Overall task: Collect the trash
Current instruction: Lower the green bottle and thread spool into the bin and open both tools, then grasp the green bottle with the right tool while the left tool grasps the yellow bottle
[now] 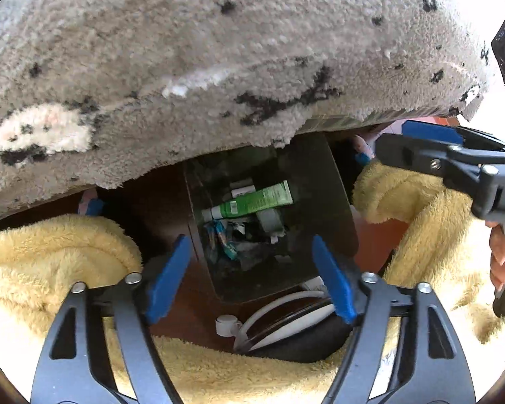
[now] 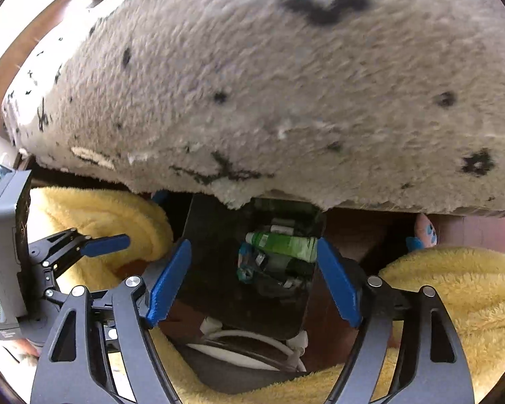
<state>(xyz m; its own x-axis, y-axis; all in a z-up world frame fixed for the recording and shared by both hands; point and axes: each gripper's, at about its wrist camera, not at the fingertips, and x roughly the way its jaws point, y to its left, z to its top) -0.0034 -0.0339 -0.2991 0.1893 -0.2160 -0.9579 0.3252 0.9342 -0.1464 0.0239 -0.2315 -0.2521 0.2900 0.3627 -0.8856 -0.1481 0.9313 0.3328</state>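
Both grippers, left (image 1: 250, 276) and right (image 2: 252, 282), gape empty above the bin (image 1: 336, 202) holding a green tube (image 1: 252, 202); next scrap: centre over the bin before releasing

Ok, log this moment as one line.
left gripper: open, empty | right gripper: open, empty | dark plastic bin: holds green tube

A grey shaggy rug (image 1: 219, 50) with black flower marks (one pale patch at its left) is seen filling the upper field. Reddish-brown wooden flooring (image 1: 181, 303) is exposed below its edge. Yellow fleece fabric (image 1: 50, 262) is spread at both sides. Bright daylight is admitted at the frame corners.
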